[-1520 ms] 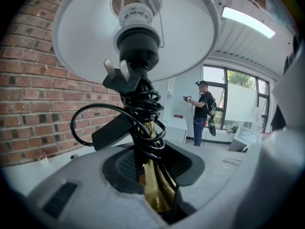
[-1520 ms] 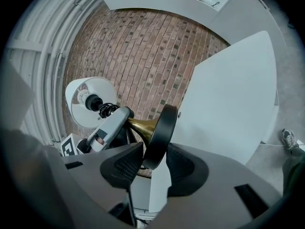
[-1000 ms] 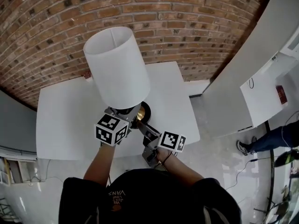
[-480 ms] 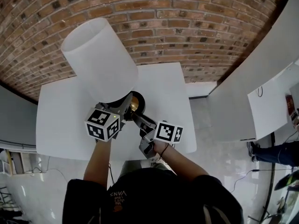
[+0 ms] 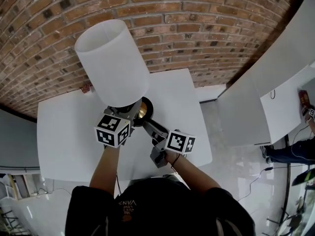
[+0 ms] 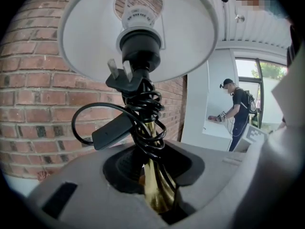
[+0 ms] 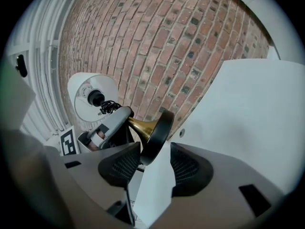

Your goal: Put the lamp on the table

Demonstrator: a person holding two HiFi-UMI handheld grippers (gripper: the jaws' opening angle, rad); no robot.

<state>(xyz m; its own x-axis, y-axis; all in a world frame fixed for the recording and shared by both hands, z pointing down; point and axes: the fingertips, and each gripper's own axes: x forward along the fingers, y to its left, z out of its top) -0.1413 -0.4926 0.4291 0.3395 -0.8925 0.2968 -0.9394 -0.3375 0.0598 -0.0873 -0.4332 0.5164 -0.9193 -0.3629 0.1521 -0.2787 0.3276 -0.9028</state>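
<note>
The lamp has a white shade [image 5: 113,63], a brass stem [image 6: 155,187] wound with black cord [image 6: 143,120], and a dark round base [image 7: 157,135]. It stands over the white table [image 5: 69,132], leaning left. My left gripper [image 5: 129,113] is shut on the brass stem just below the shade. My right gripper [image 7: 155,163] has the base's rim between its jaws. Those jaws have just been opening, and a gap shows beside the right pad. Whether the base rests on the table I cannot tell.
A brick wall [image 5: 197,28] runs close behind the table. White partitions [image 5: 256,92] stand to the right, with tiled floor [image 5: 231,166] between. A small red thing [image 5: 86,88] lies at the table's back left corner. A person [image 6: 237,111] stands far off by a doorway.
Both grippers and the lamp have moved together over the table toward the wall. The shade swung to the left and has come partly back upright.
</note>
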